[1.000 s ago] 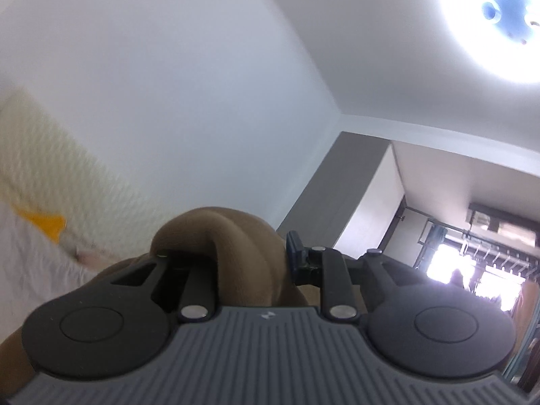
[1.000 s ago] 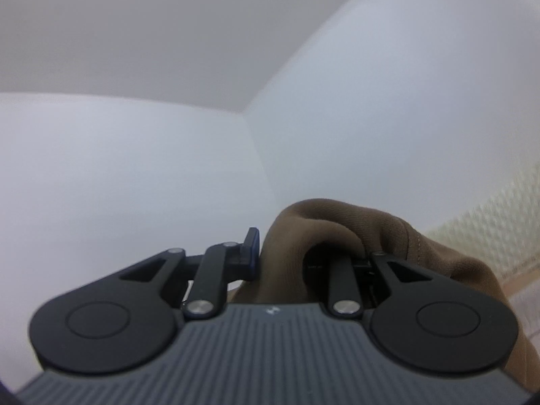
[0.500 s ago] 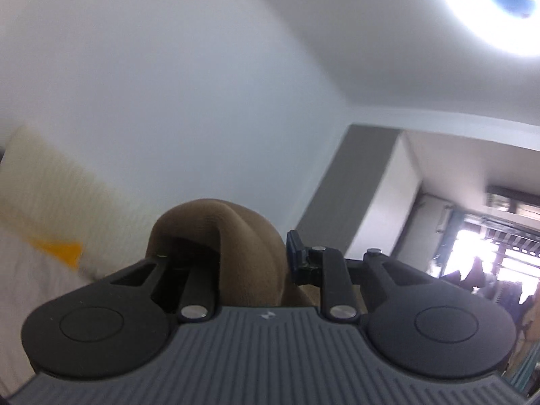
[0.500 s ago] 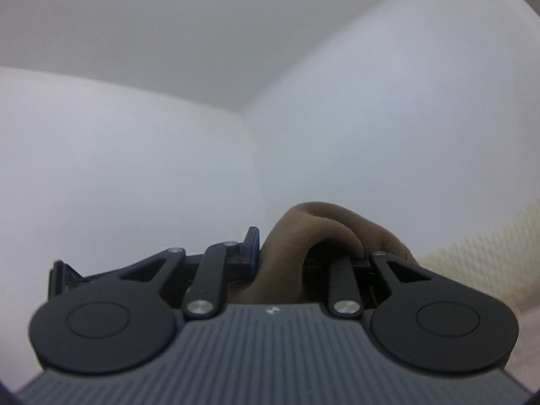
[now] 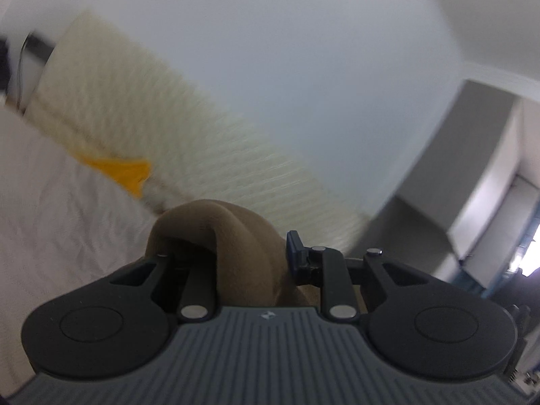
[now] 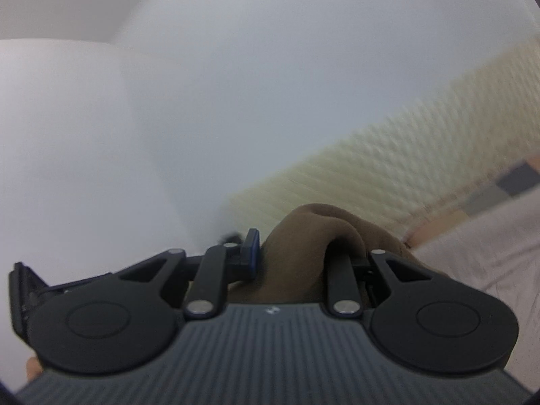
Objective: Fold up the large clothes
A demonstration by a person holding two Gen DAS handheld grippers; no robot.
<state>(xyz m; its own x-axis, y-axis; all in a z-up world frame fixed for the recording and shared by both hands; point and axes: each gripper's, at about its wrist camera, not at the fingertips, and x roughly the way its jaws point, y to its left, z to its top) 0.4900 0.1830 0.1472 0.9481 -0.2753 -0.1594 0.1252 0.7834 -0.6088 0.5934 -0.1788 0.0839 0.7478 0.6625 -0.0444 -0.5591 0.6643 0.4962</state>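
Where your left wrist camera looks, left gripper (image 5: 251, 253) clamps brown garment (image 5: 233, 236); fold bulges up between jaws, hiding left finger, blue pad of right finger pressed against cloth. Beyond: white bed sheet (image 5: 50, 209), cream textured headboard (image 5: 135, 118), yellow patch (image 5: 121, 172), all blurred. Small emblem on gripper body, no readable writing.

Right wrist view: your right gripper (image 6: 303, 253) likewise clenched on brown garment (image 6: 303, 246), cloth humped over right finger. Headboard (image 6: 405, 162) and sheet (image 6: 489, 246) at right, plain wall behind. No legible labels.
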